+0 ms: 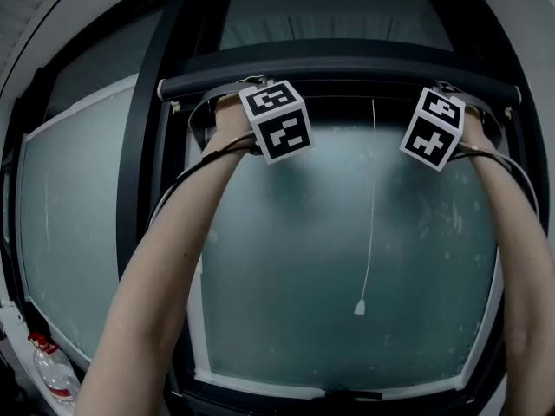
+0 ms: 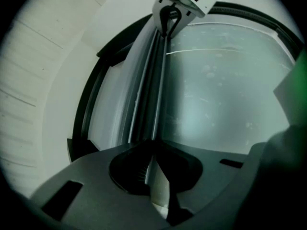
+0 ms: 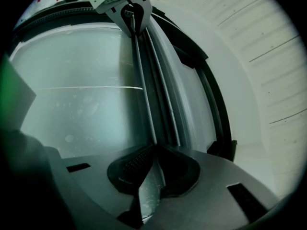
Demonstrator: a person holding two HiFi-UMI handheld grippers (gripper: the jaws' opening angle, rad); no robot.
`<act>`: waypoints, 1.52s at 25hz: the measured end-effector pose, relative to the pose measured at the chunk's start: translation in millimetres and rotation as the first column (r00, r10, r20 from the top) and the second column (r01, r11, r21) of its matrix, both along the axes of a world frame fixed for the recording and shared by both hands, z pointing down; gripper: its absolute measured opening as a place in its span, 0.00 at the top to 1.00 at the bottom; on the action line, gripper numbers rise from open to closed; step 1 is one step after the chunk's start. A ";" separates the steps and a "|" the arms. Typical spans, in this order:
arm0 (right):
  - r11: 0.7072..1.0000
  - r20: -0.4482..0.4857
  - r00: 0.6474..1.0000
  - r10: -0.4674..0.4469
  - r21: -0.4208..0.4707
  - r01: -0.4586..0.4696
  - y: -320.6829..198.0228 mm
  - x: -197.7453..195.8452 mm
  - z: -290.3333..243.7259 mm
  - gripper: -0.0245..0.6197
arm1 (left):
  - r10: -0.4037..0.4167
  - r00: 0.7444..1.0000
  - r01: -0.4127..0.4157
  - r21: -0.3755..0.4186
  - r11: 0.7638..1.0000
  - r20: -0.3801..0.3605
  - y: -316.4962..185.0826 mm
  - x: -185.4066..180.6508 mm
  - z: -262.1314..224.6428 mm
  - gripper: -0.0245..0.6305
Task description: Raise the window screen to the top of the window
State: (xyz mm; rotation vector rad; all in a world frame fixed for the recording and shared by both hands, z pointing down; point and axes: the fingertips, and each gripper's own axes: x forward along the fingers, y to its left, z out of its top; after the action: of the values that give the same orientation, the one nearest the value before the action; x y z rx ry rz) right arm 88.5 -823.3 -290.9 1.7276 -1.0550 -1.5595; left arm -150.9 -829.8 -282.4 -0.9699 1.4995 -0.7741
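The window screen's dark bottom bar (image 1: 364,83) sits high up, close to the top of the frosted window (image 1: 295,258). Both arms reach up to it. My left gripper (image 1: 236,98) holds the bar near its left end and my right gripper (image 1: 461,100) holds it near its right end, each mostly hidden behind its marker cube. In the left gripper view the jaws (image 2: 152,163) are shut on the bar's thin edge (image 2: 156,90). The right gripper view shows the same: jaws (image 3: 153,153) shut on the bar (image 3: 146,95). A white pull cord (image 1: 371,198) hangs from the bar's middle.
The cord's toggle (image 1: 359,307) dangles over the lower pane. A dark window frame post (image 1: 147,128) stands to the left, with another frosted pane (image 1: 69,224) beyond it. A clear bottle with a red cap (image 1: 52,367) stands at the lower left. White panelled wall (image 2: 38,80) flanks the window.
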 end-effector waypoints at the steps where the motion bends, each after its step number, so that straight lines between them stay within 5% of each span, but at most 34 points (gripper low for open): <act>1: 1.000 0.016 1.000 -0.008 0.015 0.008 2.8 0.2 -0.8 0.92 | 0.032 0.999 -0.031 0.025 0.999 -0.012 3.9 0.0 -1.3 0.93; 4: 0.984 0.114 0.986 -0.120 0.143 0.104 16.7 3.7 -2.2 0.90 | 0.168 0.985 -0.158 0.208 0.965 -0.031 23.9 -1.1 -0.8 0.92; 6: 0.946 0.202 0.942 -0.267 0.243 0.216 26.7 5.1 7.4 0.90 | 0.365 0.920 -0.314 0.291 0.904 -0.141 33.2 -3.5 16.5 0.95; 7: 0.919 0.248 0.902 -0.353 0.273 0.285 30.0 4.7 16.7 0.90 | 0.480 0.847 -0.401 0.319 0.859 -0.227 34.8 -5.6 29.6 0.95; 9: 0.856 0.334 0.793 -0.509 0.291 0.427 31.6 1.5 44.1 0.90 | 0.653 0.647 -0.533 0.380 0.756 -0.393 35.3 -10.0 61.9 0.95; 11: 0.782 0.404 0.671 -0.622 0.288 0.552 31.4 -1.4 82.3 0.90 | 0.726 0.467 -0.600 0.422 0.679 -0.504 33.6 -10.5 104.9 0.95; 13: 0.705 0.455 0.551 -0.699 0.308 0.639 35.2 3.7 132.3 0.90 | 0.747 0.349 -0.650 0.428 0.628 -0.566 33.6 -2.3 161.5 0.95; 16: 0.613 0.547 0.394 -0.739 0.304 0.729 44.6 11.6 240.6 0.90 | 0.737 0.241 -0.694 0.419 0.586 -0.632 46.8 10.4 276.3 0.95; 18: 0.572 0.620 0.317 -0.718 0.266 0.776 50.9 7.7 322.7 0.90 | 0.684 0.229 -0.691 0.380 0.615 -0.692 53.8 12.3 360.2 0.95; 20: 0.561 0.675 0.295 -0.677 0.213 0.800 60.2 2.0 400.0 0.90 | 0.613 0.225 -0.700 0.312 0.643 -0.757 60.4 19.4 441.0 0.95; 24: 0.613 0.756 0.336 -0.561 0.107 0.783 77.8 10.2 542.6 0.90 | 0.447 0.166 -0.739 0.189 0.646 -0.879 90.2 36.0 597.6 0.95; 28: 0.627 0.903 0.268 -0.337 0.003 0.779 104.9 19.5 667.8 0.90 | 0.266 0.178 -0.715 0.062 0.696 -0.947 115.6 44.3 708.1 0.95; 31: 0.621 0.959 0.206 -0.195 -0.042 0.783 132.2 26.5 728.2 0.90 | 0.175 0.197 -0.710 -0.017 0.703 -0.965 136.3 57.4 752.6 0.95; 34: 0.599 0.977 0.157 -0.145 -0.039 0.800 145.6 31.0 744.0 0.90 | 0.169 0.222 -0.709 -0.040 0.704 -0.960 152.1 73.5 761.4 0.95; 38: 0.558 0.967 0.175 -0.185 -0.043 0.829 157.0 22.0 737.7 0.90 | 0.168 0.207 -0.692 -0.023 0.721 -0.964 160.0 85.6 753.9 0.95</act>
State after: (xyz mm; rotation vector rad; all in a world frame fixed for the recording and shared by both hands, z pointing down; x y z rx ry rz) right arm 110.6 -666.3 446.8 1.7099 -2.6809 -0.1637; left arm -65.3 -669.7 471.5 -2.4394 1.7843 0.0018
